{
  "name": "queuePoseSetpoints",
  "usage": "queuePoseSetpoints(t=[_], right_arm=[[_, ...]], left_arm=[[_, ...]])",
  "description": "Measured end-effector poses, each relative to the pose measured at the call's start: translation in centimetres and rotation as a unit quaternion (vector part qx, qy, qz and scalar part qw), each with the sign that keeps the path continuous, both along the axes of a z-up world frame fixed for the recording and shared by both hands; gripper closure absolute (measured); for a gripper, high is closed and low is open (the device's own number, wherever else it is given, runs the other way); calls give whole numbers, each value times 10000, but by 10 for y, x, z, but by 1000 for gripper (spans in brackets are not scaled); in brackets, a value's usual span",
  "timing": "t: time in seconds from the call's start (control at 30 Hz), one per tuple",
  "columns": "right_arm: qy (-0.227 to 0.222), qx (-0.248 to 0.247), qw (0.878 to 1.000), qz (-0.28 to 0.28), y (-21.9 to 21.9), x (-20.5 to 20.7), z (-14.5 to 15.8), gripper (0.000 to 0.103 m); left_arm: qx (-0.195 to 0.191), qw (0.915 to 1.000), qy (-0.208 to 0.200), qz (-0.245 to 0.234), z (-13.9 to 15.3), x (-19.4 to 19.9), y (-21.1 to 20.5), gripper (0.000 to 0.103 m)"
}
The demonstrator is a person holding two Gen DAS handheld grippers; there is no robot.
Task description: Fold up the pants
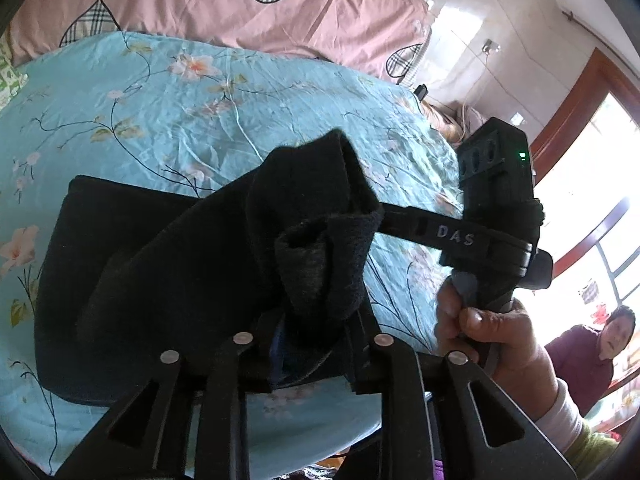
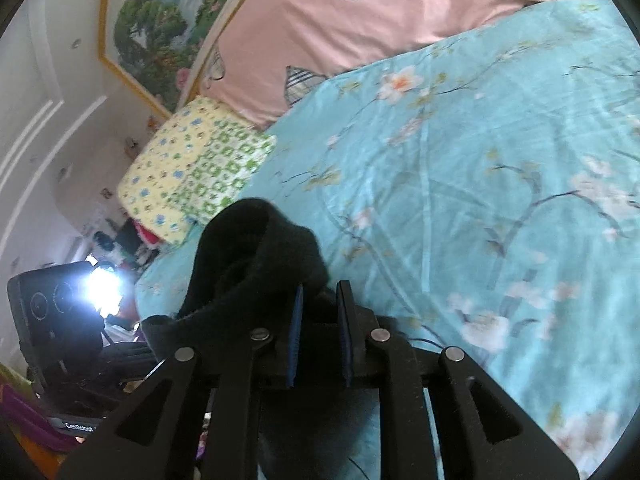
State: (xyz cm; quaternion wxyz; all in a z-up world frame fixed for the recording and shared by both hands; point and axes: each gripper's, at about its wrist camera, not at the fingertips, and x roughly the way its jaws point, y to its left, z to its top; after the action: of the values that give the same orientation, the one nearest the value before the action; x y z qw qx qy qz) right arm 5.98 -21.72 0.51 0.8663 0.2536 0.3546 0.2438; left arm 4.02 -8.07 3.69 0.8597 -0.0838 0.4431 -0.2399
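Pants (image 1: 160, 280), black and already partly folded, lie on the bed (image 1: 160, 100) with their long axis running leftward from both grippers, a raised end bunched between them. Left gripper (image 1: 308, 344) is pinching that lifted cloth. Right gripper (image 2: 318, 332), just to its right, has its blue pads (image 2: 295, 340) parted only a little with dark cloth between them; a firm pinch I cannot confirm. Carrying the end leftward would fold it over. Floral blue sheet, pink quilt (image 1: 280, 12), a pillow (image 2: 192, 168), bright window (image 1: 600, 200).
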Motion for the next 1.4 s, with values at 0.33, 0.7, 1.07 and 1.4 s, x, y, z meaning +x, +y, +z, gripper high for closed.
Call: queuePoseSetpoints(t=[0.33, 0.7, 1.07, 1.4], right_arm=[[56, -215, 9965, -805, -23, -25, 11, 51], [-75, -310, 9944, -1011, -11, -46, 31, 37], [-343, -536, 9917, -1121, 23, -53, 55, 22], [-146, -859, 9862, -1407, 43, -49, 55, 16]], left_arm=[[-154, 9991, -108, -372, 7, -14, -5, 56], [-406, 9987, -211, -217, 22, -21, 19, 51], [-532, 9977, -282, 312, 28, -17, 66, 47], [-668, 9940, -213, 835, 23, -5, 115, 44]])
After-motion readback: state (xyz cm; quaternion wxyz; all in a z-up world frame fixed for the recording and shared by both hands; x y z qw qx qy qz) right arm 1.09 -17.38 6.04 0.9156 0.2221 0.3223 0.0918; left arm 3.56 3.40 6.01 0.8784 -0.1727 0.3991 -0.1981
